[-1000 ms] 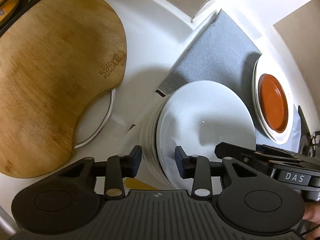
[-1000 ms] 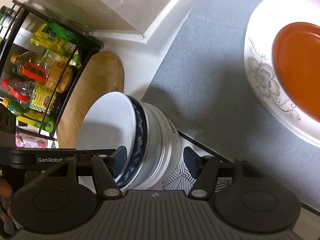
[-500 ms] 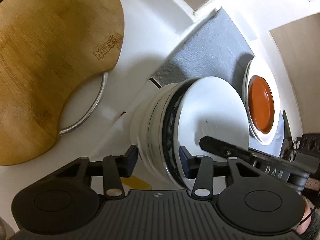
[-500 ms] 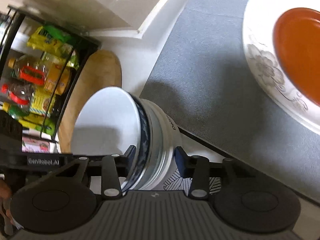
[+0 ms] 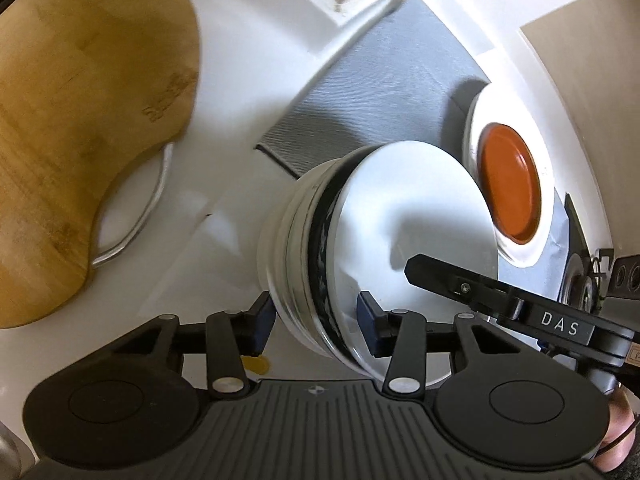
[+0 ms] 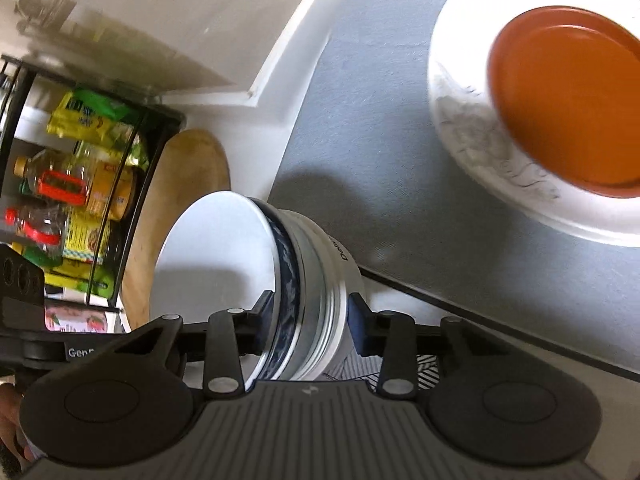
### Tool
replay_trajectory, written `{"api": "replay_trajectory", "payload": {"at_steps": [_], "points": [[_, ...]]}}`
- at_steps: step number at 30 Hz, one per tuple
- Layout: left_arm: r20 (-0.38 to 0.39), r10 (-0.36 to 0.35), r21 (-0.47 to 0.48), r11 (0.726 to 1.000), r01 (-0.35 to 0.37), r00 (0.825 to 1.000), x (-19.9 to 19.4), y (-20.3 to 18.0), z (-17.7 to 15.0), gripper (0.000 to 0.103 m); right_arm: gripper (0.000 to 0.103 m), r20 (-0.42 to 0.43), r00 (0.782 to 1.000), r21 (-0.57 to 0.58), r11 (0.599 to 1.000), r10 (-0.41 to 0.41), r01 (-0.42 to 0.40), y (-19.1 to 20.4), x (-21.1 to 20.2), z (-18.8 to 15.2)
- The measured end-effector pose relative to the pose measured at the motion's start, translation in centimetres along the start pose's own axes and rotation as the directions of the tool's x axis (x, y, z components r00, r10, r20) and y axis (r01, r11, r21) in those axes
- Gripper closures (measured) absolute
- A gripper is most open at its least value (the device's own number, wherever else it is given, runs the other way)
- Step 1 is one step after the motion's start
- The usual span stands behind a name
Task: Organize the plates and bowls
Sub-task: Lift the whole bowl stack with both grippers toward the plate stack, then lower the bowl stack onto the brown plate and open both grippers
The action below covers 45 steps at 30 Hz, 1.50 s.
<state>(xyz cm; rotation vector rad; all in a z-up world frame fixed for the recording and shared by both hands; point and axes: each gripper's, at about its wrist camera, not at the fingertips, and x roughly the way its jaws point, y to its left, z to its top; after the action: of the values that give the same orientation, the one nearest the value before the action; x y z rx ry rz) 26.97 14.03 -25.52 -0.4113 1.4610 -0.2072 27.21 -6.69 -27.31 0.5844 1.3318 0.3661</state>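
A stack of nested bowls [image 5: 304,248], white with a dark blue patterned rim on the top one, is held tilted between both grippers. My left gripper [image 5: 316,320] is shut on one side of the stack's rims. My right gripper [image 6: 310,320] is shut on the opposite side of the bowl stack [image 6: 316,272]. The stack is off the counter, near the edge of a grey mat [image 5: 372,92]. An orange plate [image 6: 568,108] lies on a white flowered plate [image 6: 480,144] on the grey mat [image 6: 380,152].
A wooden cutting board [image 5: 76,128] with a metal handle lies on the white counter at left. A black wire rack [image 6: 72,184] with bottles and packets stands beyond it. The right gripper's arm [image 5: 520,300] crosses the left wrist view.
Both grippers have closed on the bowl stack and lifted it. The stack has tilted and moved toward the grey mat and the plates.
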Motion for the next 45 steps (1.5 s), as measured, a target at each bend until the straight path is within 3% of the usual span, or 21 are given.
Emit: {"api": "replay_trajectory", "payload": {"at_steps": [13, 28, 36, 45], "points": [[-0.003, -0.014, 0.17, 0.985, 0.014, 1.0, -0.1, -8.4, 3.0, 0.055, 0.06, 0.16, 0.986, 0.072, 0.997, -0.04, 0.028, -2.7, -6.6, 1.4], [-0.019, -0.104, 0.347, 0.932, 0.104, 0.994, 0.3, -19.1, 7.8, 0.056, 0.06, 0.373, 0.917, 0.136, 0.986, -0.14, 0.095, -6.0, -15.6, 5.2], [-0.1, -0.103, 0.389, 0.912, 0.134, 0.99, 5.0, -21.1, 10.2, 0.055, 0.06, 0.381, 0.904, 0.212, 0.97, -0.193, 0.118, -9.9, -15.3, 6.7], [-0.13, -0.093, 0.408, 0.903, 0.139, 0.987, 9.0, -20.8, 11.3, 0.055, 0.06, 0.372, 0.9, 0.27, 0.954, -0.226, 0.128, -12.4, -12.3, 6.8]]}}
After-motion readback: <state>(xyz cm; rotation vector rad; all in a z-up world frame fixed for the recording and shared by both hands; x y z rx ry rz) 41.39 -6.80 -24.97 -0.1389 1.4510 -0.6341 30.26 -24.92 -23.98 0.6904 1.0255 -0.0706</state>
